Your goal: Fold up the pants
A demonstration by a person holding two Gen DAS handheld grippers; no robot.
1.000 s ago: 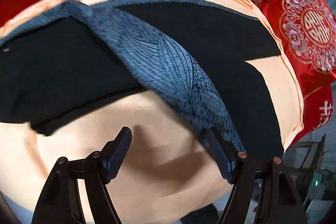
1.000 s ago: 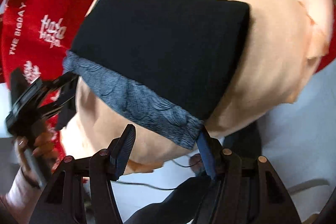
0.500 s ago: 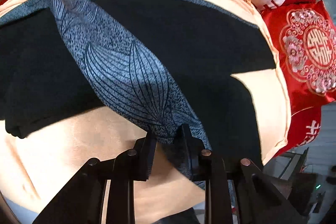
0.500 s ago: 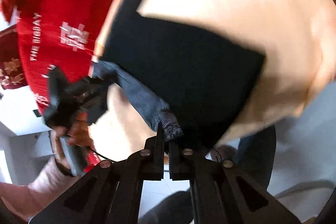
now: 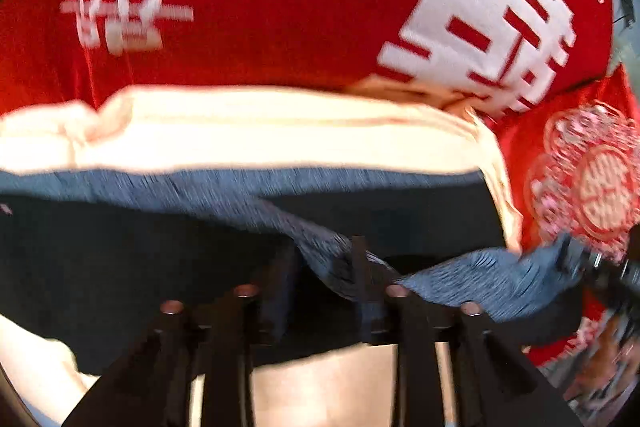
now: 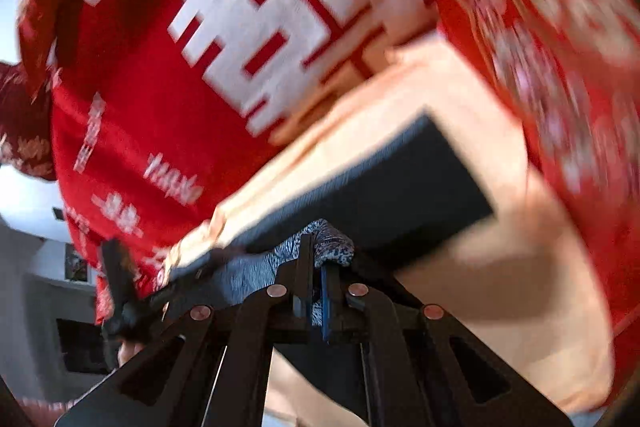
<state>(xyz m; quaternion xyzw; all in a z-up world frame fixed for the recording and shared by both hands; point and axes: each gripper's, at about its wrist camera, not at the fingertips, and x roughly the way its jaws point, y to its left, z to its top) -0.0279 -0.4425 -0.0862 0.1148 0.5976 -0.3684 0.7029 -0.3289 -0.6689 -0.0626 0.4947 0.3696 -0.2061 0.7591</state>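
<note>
The pants (image 5: 120, 267), dark soft fabric with a blue-grey leaf-patterned band, lie on a peach sheet (image 5: 280, 131) near its far edge, by the red bedding (image 5: 280, 7). The band's long axis runs between both grippers. The right gripper (image 6: 316, 267) pinches one end of the band. The left gripper (image 5: 320, 287) has just been opening, with fabric draped between its half-parted jaws; whether it grips cannot be told.

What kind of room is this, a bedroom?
Probably a bedroom: a red bedspread printed with white wedding characters, a matching red embroidered pillow, and a peach sheet under the dark pants.
</note>
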